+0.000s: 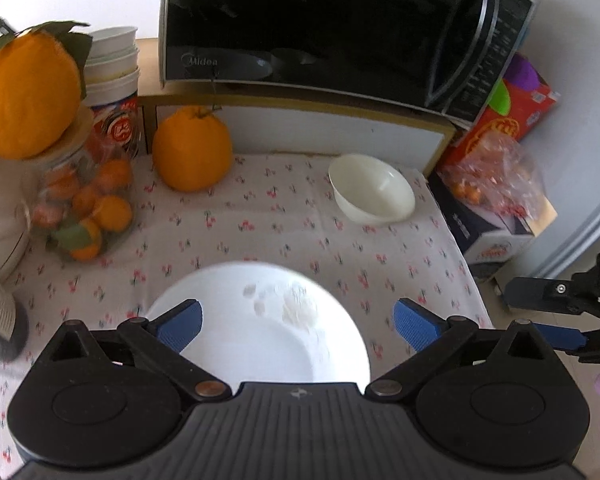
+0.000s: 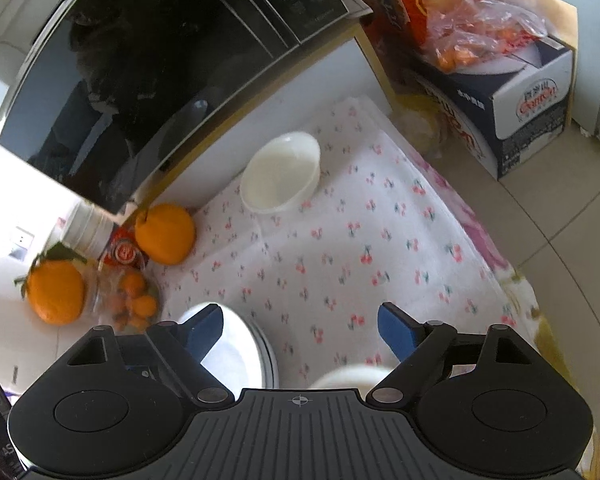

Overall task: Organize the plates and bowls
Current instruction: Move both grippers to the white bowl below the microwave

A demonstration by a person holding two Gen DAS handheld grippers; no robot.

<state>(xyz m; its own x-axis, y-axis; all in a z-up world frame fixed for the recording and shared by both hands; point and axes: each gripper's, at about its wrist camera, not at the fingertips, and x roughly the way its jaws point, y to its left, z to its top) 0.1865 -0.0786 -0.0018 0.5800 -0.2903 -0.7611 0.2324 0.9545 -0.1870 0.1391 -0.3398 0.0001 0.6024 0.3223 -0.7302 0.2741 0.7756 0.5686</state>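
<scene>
Bare cloth between plate and bowl; microwave overhangs behind.

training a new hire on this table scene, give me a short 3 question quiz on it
1. True or false: the left claw is clamped on the white plate.
2. Where does the white bowl sit? A) on the plate B) alone on the floral cloth near the microwave C) inside the glass jar
3. Fill in: a large ____ rests on the jar's lid.

Key
1. False: its jaws stand open above the plate.
2. B
3. orange
</scene>
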